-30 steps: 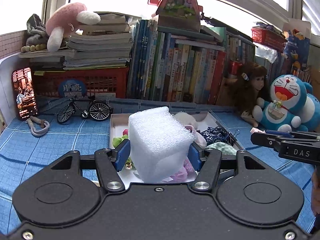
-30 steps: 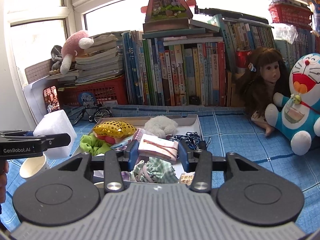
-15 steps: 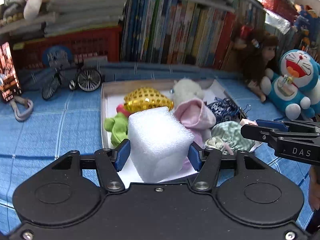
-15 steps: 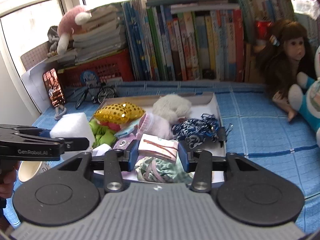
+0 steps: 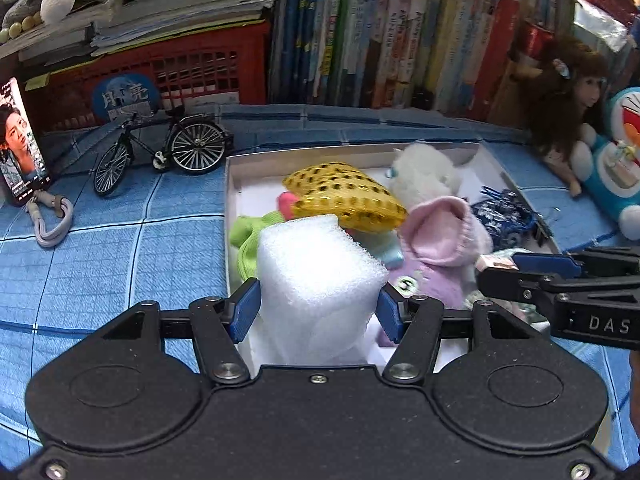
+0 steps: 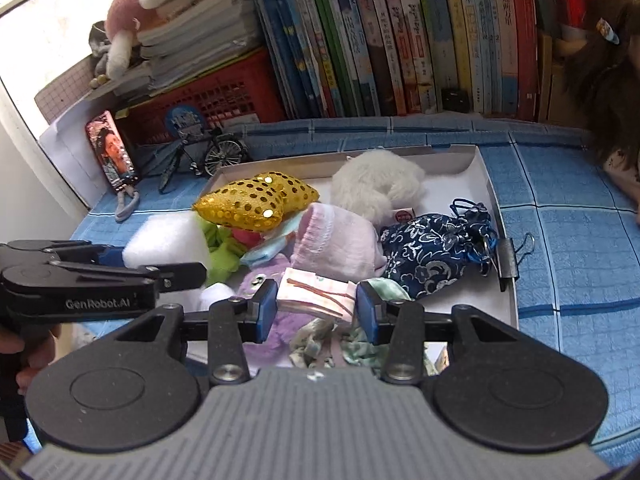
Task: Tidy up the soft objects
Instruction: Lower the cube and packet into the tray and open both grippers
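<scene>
My left gripper [image 5: 318, 310] is shut on a white foam block [image 5: 320, 276] and holds it above the near left corner of a white tray [image 5: 234, 168]. My right gripper [image 6: 316, 306] is shut on a small folded pink cloth with red stripes [image 6: 316, 298] over the tray's near side [image 6: 506, 280]. The tray holds a gold sequin cushion [image 6: 256, 200], a white fluffy toy [image 6: 376, 184], a pink sock [image 6: 340, 240], a green cloth [image 5: 248, 236], a navy patterned pouch [image 6: 432, 248] and a purple plush [image 6: 260, 280]. In the right wrist view the left gripper [image 6: 176, 272] enters from the left with the foam block [image 6: 164, 238].
A model bicycle [image 5: 160, 152] and a phone [image 5: 18, 144] stand left of the tray on the blue checked cloth [image 5: 100, 260]. Behind are a red crate [image 5: 180, 68] and a row of books [image 5: 400, 32]. A doll [image 5: 568, 92] and a blue plush [image 5: 620, 152] sit at the right. A binder clip [image 6: 510, 258] lies at the tray's right edge.
Both grippers have tipped downward and moved in over the tray, each keeping its hold. The tray and its contents now fill more of both views; the windows have left the frame.
</scene>
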